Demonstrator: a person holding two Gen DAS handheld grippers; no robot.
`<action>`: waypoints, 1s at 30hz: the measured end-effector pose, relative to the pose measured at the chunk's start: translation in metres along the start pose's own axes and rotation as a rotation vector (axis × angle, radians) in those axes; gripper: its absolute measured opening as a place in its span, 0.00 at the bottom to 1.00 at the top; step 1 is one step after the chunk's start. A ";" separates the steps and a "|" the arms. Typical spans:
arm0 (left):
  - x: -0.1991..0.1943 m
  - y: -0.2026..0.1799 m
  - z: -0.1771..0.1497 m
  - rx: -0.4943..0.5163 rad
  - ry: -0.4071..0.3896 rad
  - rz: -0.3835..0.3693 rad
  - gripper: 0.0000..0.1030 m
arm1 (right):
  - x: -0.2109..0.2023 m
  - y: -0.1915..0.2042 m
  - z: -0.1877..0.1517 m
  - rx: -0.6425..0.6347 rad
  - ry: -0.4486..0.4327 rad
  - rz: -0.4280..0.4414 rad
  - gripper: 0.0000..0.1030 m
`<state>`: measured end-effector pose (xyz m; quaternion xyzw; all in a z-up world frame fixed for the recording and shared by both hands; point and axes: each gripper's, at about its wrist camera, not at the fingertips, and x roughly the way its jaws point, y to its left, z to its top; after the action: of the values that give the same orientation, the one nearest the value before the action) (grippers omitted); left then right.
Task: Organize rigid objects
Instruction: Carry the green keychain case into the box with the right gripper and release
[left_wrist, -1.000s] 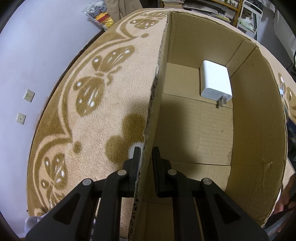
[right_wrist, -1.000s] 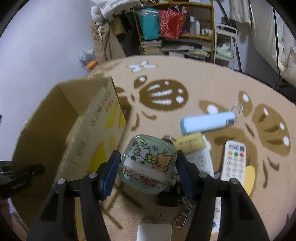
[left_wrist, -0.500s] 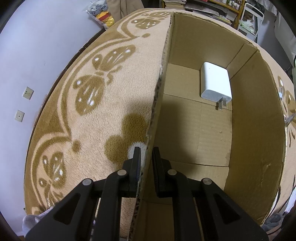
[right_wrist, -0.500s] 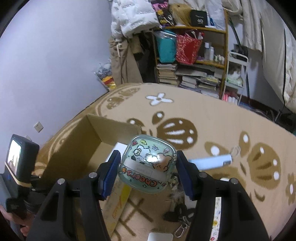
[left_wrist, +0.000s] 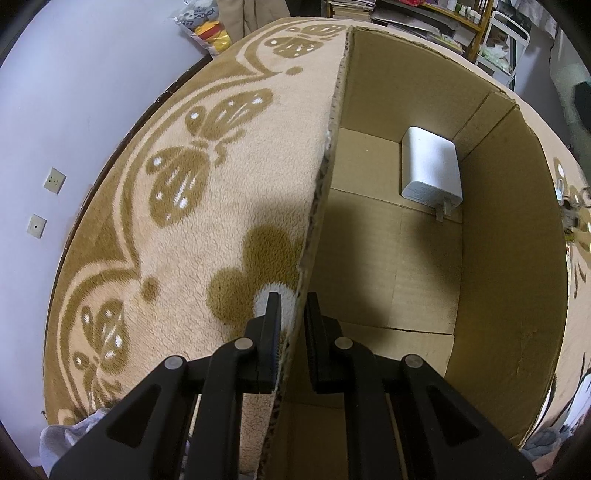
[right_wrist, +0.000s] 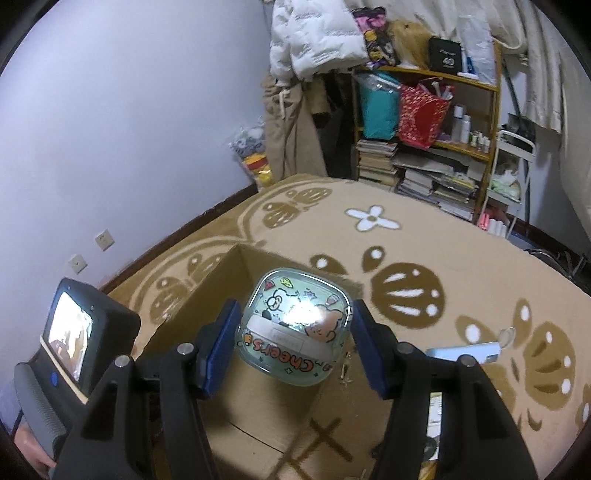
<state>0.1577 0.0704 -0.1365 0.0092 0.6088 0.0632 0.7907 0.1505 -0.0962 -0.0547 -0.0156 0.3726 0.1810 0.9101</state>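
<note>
In the left wrist view my left gripper (left_wrist: 293, 319) is shut on the near side wall of an open cardboard box (left_wrist: 513, 258), one finger outside and one inside. A white plug charger (left_wrist: 431, 170) lies on the box floor at the far right corner. In the right wrist view my right gripper (right_wrist: 294, 321) is shut on a rounded green translucent case (right_wrist: 288, 354) with cartoon animals and the word "Cheers". It holds the case in the air above the cardboard box (right_wrist: 221, 280). The left gripper's body with its small lit screen (right_wrist: 70, 339) shows at the lower left.
The box stands on a beige carpet (left_wrist: 207, 206) with brown butterfly patterns. A pale blue power bank (right_wrist: 465, 352) lies on the carpet right of the box. A shelf (right_wrist: 424, 147) with books and bags and a hanging white jacket (right_wrist: 314, 40) stand by the far wall.
My right gripper has risen from the carpet with the green case and moved left, over the box. The left gripper has kept its hold on the box wall.
</note>
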 end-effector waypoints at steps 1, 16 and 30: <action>0.000 0.000 0.000 -0.001 0.001 0.001 0.11 | 0.006 0.001 -0.001 0.001 0.016 0.003 0.63; 0.000 -0.001 -0.001 -0.004 0.004 -0.004 0.11 | 0.045 -0.002 -0.016 0.027 0.107 -0.008 0.63; -0.001 0.000 -0.001 -0.008 0.005 -0.013 0.11 | 0.047 0.002 -0.016 0.001 0.113 -0.013 0.63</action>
<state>0.1562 0.0705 -0.1353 0.0021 0.6104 0.0606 0.7898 0.1699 -0.0815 -0.0983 -0.0278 0.4233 0.1738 0.8887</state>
